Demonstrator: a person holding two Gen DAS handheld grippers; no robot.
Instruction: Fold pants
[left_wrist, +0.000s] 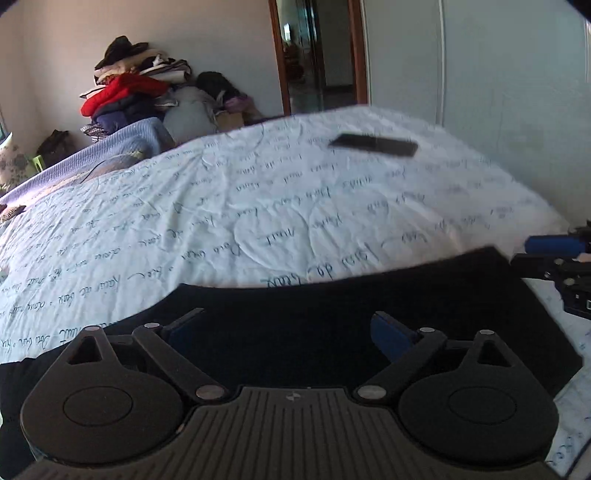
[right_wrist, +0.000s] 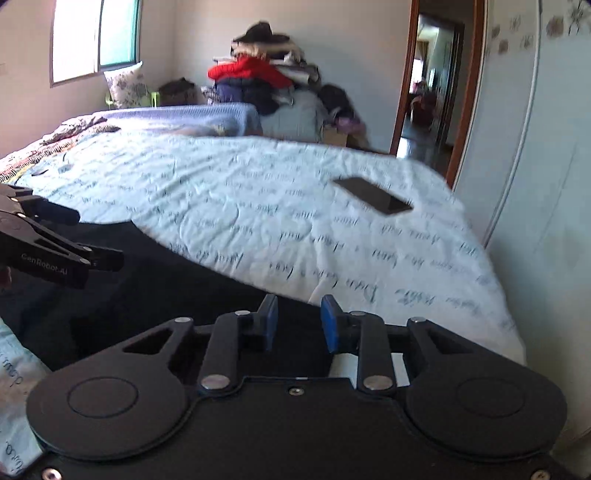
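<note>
Black pants (left_wrist: 369, 295) are seen spread flat across the near edge of a bed, on a pale blue quilt (left_wrist: 221, 206) printed with lines of dark script. The left gripper (left_wrist: 288, 332) is held low over the dark cloth with its blue-padded fingers set wide apart; nothing is caught between them. The right gripper (right_wrist: 299, 325) is poised over the pants' far edge, where cloth meets quilt; its pads are parted by a narrow gap, and no fabric is seen pinched there. Each gripper is glimpsed at the margin of the other's view, left and right well apart along the garment. A dark phone (right_wrist: 373, 195) is noted lying flat on the quilt beyond the pants, well apart from both tools. A heap of clothes (left_wrist: 125, 92), red jacket uppermost, is piled against the far wall beside an open doorway (left_wrist: 317, 55).
</note>
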